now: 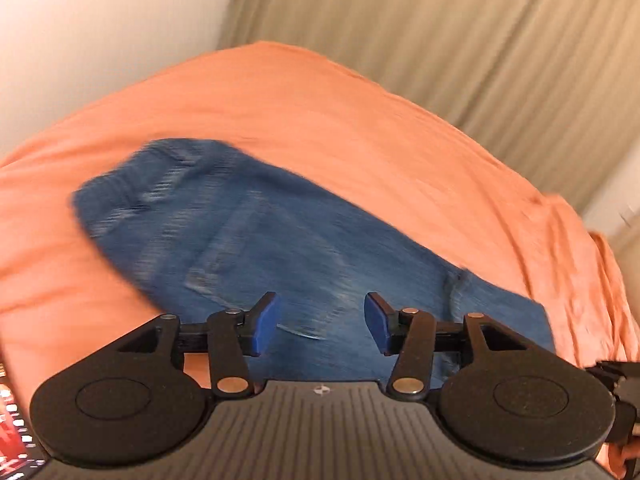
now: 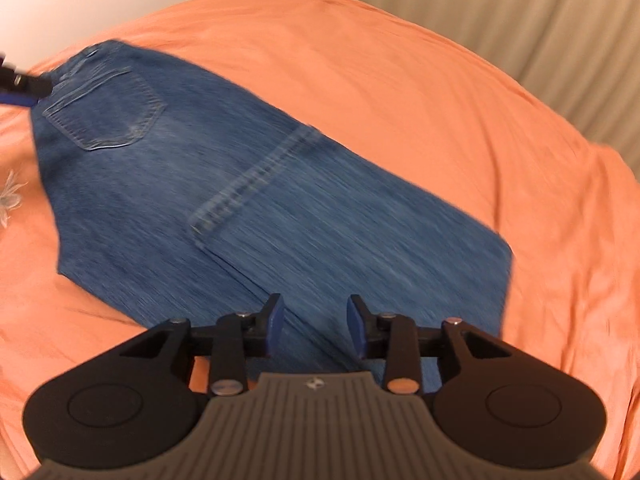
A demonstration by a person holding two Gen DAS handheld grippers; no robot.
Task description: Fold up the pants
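- One pair of blue jeans (image 2: 248, 200) lies folded flat on one orange bedsheet (image 2: 400, 80), back pocket (image 2: 106, 114) facing up.
- One beige curtain (image 1: 440, 40) hangs behind the bed.
- The left gripper (image 1: 322, 322) hovers over the denim, fingers spread, gripping nothing.
- The right gripper (image 2: 316, 330) hovers above the jeans' near edge, fingers spread, empty.

L gripper (image 1: 322, 322) jaws apart, nothing between pads. R gripper (image 2: 316, 326) same, fingers spread, empty.

blue denim pants (image 2: 248, 184), orange bedsheet (image 2: 400, 60)
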